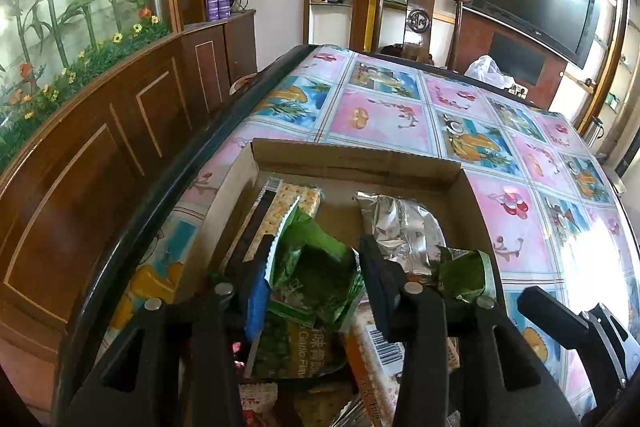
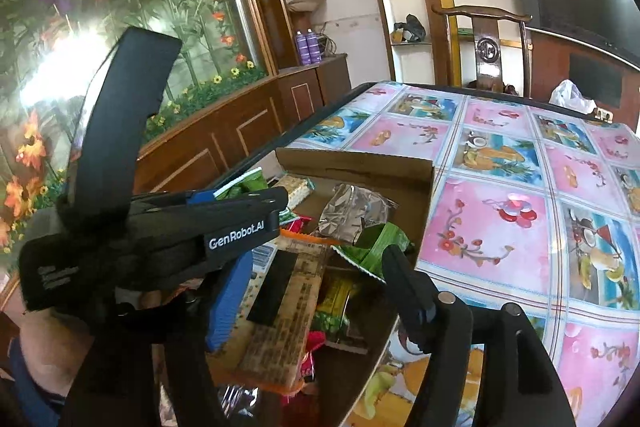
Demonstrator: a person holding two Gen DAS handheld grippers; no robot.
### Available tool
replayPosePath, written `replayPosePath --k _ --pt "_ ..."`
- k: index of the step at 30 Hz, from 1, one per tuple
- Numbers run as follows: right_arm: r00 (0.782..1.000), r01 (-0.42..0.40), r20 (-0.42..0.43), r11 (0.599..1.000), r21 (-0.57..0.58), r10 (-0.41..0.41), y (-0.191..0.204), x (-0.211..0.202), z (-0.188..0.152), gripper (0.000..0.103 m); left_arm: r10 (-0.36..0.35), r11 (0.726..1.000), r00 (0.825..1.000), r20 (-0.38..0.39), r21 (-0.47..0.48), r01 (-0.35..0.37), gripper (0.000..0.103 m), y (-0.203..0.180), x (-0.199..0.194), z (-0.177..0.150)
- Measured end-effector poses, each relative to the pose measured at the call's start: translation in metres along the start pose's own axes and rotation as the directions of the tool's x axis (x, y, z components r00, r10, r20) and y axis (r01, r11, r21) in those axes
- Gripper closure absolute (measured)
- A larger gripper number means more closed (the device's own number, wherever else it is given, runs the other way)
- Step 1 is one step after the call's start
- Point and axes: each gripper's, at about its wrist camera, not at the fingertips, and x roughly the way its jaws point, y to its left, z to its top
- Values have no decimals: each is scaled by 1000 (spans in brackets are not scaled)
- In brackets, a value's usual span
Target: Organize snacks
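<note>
- We see a shallow brown cardboard box (image 1: 352, 163) sitting near the left edge of the surface (image 1: 380, 115), which is covered by a glossy cloth of pink and blue fruit squares.
- The box holds a jumble of snacks: a long cracker pack with a barcode (image 1: 288, 203) along its left wall, a crumpled silver foil bag (image 1: 400, 227) toward the far right, and flat printed packets lower down.
- Our left gripper (image 1: 316, 267) sits over the box with a crumpled green snack bag (image 1: 316, 267) between its black fingers (image 1: 376, 275). The left finger's blue pad lies against the bag's left edge, while the right finger stands at the bag's right edge; we cannot tell whether it presses.
- A second crumpled green wrapper (image 1: 464, 275) lies at the box's right wall, beside the foil bag.
- Our right gripper (image 2: 316, 287) hangs over the near part of the box, its fingers well apart with nothing clamped. Its blue-padded finger (image 2: 230, 303) and black finger (image 2: 408, 291) straddle a tan cracker packet (image 2: 280, 323) lying below.
- In the right wrist view, the left gripper's black body crosses the left side.
</note>
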Motion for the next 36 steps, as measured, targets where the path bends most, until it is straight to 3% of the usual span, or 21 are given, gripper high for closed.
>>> replayPosePath --k 7,12,17,21,24,28,31,36 --pt "999 18 47 1000 -5 -18 -1 -24 -11 28 -10 999 999 39 -33 11 45 2 -7 2" --pt "991 83 108 996 -36 -79 2 -50 -23 20 -7 996 992 124 -84 18 19 11 -30 1" --pt "974 147 181 987 -65 -134 6 -82 -36 11 -29 997 985 171 -71 42 7 20 -66 -25" --pt "958 200 227 976 -84 -177 9 -99 -43 9 -27 998 988 155 -46 35 2 25 -91 -48" --pt "947 230 247 970 -76 -205 7 -103 -43 8 38 999 989 143 -31 -34 0 22 -106 -59" --pt "933 270 264 961 -68 -243 7 -111 -44 8 45 997 994 95 50 -50 0 9 -115 -68" --pt "929 281 271 957 -71 -253 8 -118 -49 8 10 997 999 44 76 -13 0 4 -114 -77" --pt "942 268 235 958 -98 -239 14 -124 -63 5 94 994 985 145 42 -101 0 8 -123 -90"
